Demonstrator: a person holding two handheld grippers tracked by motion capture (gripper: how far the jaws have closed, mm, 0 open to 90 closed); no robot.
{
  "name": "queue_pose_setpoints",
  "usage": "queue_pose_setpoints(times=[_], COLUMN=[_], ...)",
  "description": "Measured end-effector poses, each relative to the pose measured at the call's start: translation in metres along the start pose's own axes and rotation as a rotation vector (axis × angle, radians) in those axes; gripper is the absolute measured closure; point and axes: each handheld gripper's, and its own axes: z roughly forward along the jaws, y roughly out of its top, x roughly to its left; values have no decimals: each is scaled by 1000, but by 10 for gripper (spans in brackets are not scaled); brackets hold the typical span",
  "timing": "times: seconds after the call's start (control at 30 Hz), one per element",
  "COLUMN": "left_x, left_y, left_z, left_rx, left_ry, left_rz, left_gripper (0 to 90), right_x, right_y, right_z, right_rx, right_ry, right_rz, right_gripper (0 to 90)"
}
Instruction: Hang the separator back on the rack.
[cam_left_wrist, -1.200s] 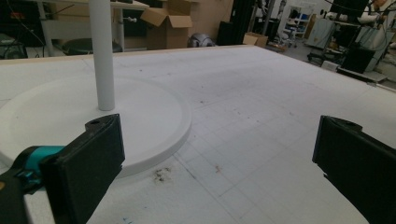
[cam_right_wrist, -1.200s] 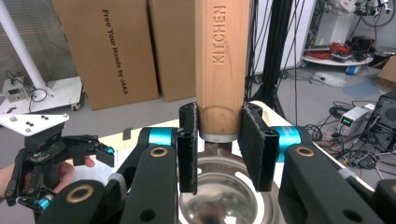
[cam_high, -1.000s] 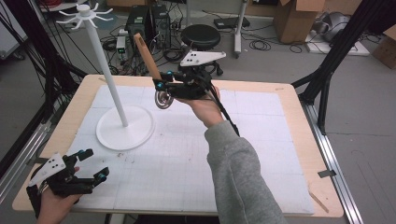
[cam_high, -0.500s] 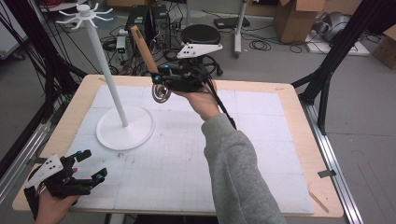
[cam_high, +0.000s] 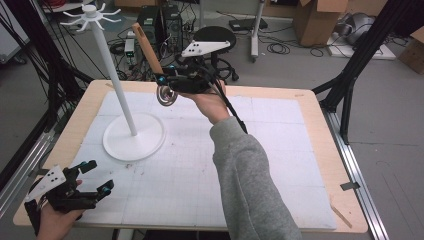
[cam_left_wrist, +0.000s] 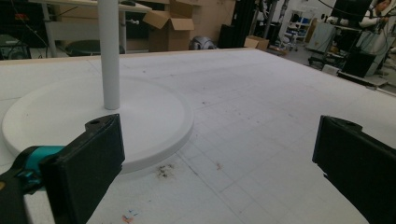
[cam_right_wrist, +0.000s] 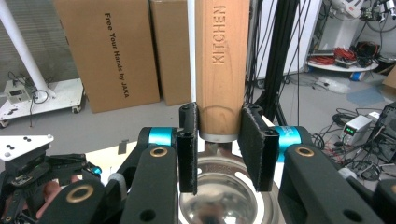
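The right gripper (cam_high: 167, 82) was held up in the air above the far edge of the light wooden table (cam_high: 320, 130), jaws clamped on the wooden-handled steel ladle (cam_high: 150, 55). In the right gripper view the pads pressed both sides of the handle's lower end, just above the metal collar, w/ the round shiny bowl (cam_right_wrist: 224, 200) hanging below the jaws & the handle, stamped "KITCHEN", rising straight up. From the high view the handle tilted up & away toward the far left, bowl hanging clear of the white gridded mat (cam_high: 200, 165). The tall white hook stand w/ round base (cam_high: 131, 135) stood on the mat's left part, near the ladle but apart from it. The left gripper (cam_high: 95, 177) rested low at the near left corner, jaws wide apart, nothing btw them; in the left gripper view the stand's base (cam_left_wrist: 154, 116) lay just ahead.
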Motion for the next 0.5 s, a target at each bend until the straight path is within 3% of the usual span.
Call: queue_pose_setpoints(times=[0.5], left_x=[1], left_y=[-1], left_z=[-4], left_rx=[-3], left_ry=[10], left_rz=[-7], left_gripper=[26], right_x=[-5], right_y=[9], right_z=[11], right_rx=[0], right_ry=[5], right_rz=[-10], right_gripper=[700])
